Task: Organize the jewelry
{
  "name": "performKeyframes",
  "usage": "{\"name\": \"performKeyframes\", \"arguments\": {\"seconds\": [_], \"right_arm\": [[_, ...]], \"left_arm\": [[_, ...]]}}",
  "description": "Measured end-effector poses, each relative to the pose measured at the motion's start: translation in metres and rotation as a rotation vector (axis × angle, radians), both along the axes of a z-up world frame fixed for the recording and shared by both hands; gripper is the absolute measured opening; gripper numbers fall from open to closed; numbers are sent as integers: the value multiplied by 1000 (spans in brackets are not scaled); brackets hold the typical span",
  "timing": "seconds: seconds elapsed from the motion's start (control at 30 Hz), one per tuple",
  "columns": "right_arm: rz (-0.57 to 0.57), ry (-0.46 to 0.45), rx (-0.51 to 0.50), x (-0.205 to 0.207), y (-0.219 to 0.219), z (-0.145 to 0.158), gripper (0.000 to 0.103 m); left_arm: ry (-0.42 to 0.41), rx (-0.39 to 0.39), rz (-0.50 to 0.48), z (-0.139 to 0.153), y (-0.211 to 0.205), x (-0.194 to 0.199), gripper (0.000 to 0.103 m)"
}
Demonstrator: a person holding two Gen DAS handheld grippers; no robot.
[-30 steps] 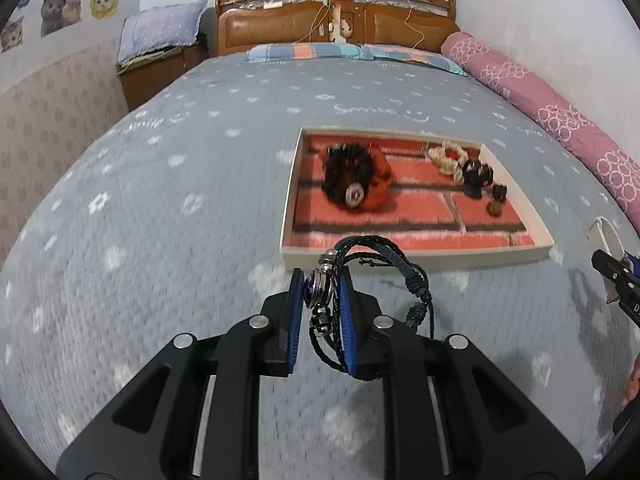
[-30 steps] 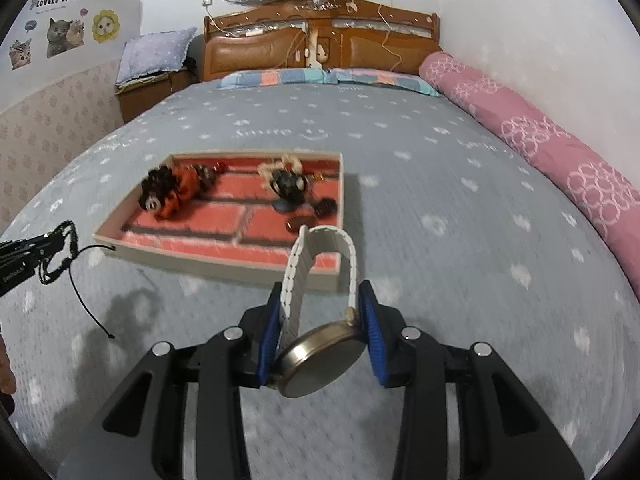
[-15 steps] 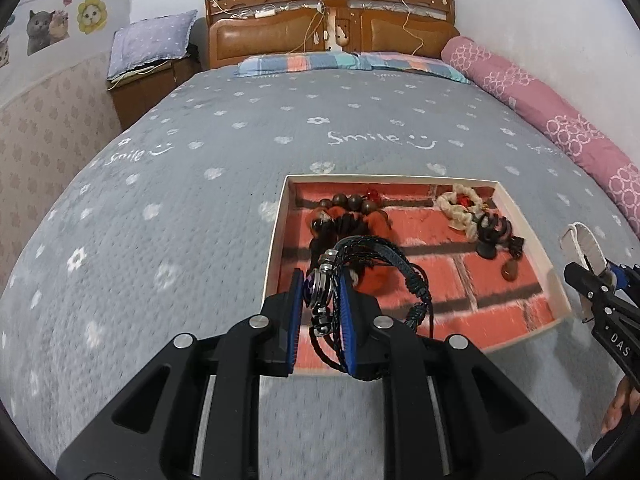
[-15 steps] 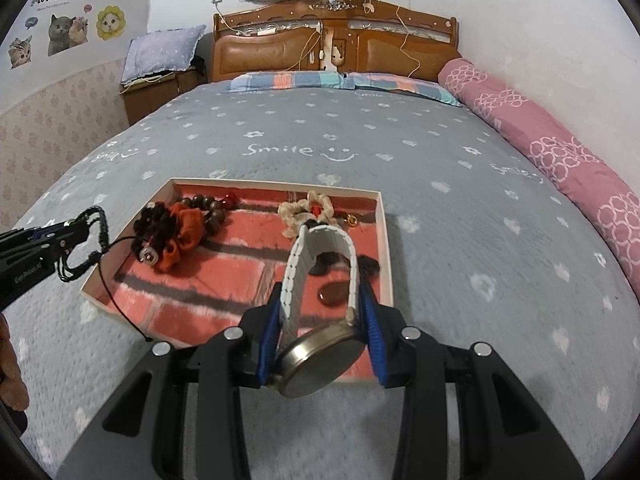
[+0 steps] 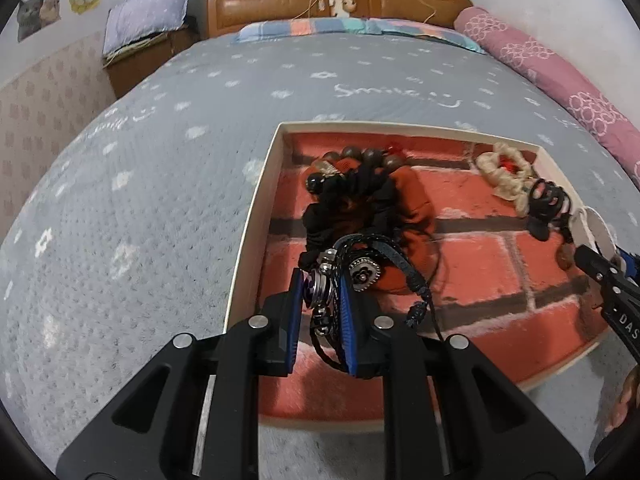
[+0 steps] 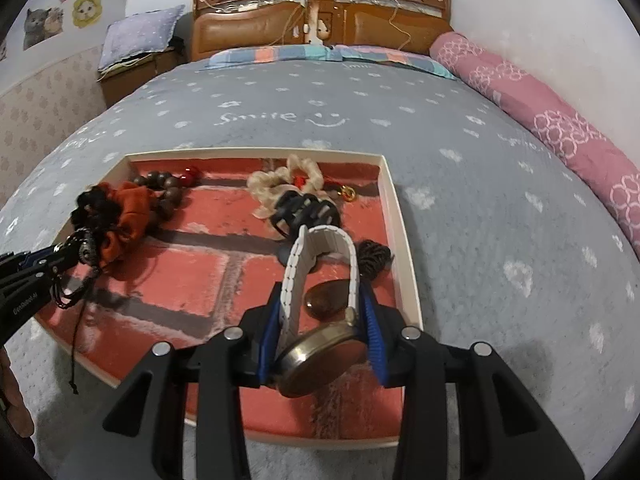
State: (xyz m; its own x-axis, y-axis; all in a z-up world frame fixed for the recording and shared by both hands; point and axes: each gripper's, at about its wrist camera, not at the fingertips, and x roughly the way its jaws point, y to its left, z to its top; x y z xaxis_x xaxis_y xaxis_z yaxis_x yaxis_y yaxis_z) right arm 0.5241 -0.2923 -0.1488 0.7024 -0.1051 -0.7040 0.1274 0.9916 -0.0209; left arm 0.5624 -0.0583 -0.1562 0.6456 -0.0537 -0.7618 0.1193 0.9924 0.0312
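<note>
Jaws of the left gripper (image 5: 323, 304) are clamped on a black bracelet (image 5: 376, 256); those of the right gripper (image 6: 322, 318) pinch a white-strapped watch (image 6: 320, 320). Both hang above the tray (image 6: 404, 240) on the bed (image 6: 480, 160).

Grey bedspread (image 6: 460, 208), wooden headboard (image 6: 320, 20)

- Your right gripper (image 5: 612, 276) runs off the right edge of the left view; its fingertips are hidden.
- The watch (image 6: 320, 320) covers part of the brown stone (image 6: 324, 300), centre of the right view.
- Your scrunchie (image 5: 400, 216) is half hidden behind the bracelet (image 5: 348, 276).
- The tray (image 6: 408, 264) corner, lower left, sits behind your left gripper (image 6: 52, 264).
</note>
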Motion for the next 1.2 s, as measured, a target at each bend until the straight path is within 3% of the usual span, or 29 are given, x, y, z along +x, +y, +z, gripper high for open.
{"name": "performKeyframes", "arguments": {"seconds": [0.17, 0.23, 0.3, 0.37, 0.53, 0.6, 0.8, 0.97, 1.2], "right_arm": [[7, 8, 21, 8, -1, -6, 38], [13, 16, 22, 10, -1, -7, 41], [16, 13, 7, 8, 2, -7, 42], [22, -9, -11, 5, 5, -1, 52], [21, -58, -15, -8, 3, 25, 64], [11, -75, -12, -15, 0, 37, 73], [14, -104, -2, -43, -5, 61, 74], [15, -144, -10, -83, -6, 81, 85], [23, -210, -15, -153, -3, 113, 87]], "left_arm": [[11, -12, 3, -8, 1, 5, 19], [13, -8, 6, -8, 2, 5, 28], [-3, -2, 7, -3, 2, 1, 55], [-18, 1, 3, 4, 2, -3, 64], [-46, -19, -18, 30, 2, -18, 72], [-72, -25, -15, 46, 3, -29, 90], [-113, -45, -21, 77, 11, -61, 98], [-141, -61, -34, 96, 21, -100, 98], [-187, -56, -20, 122, 40, -163, 98]]}}
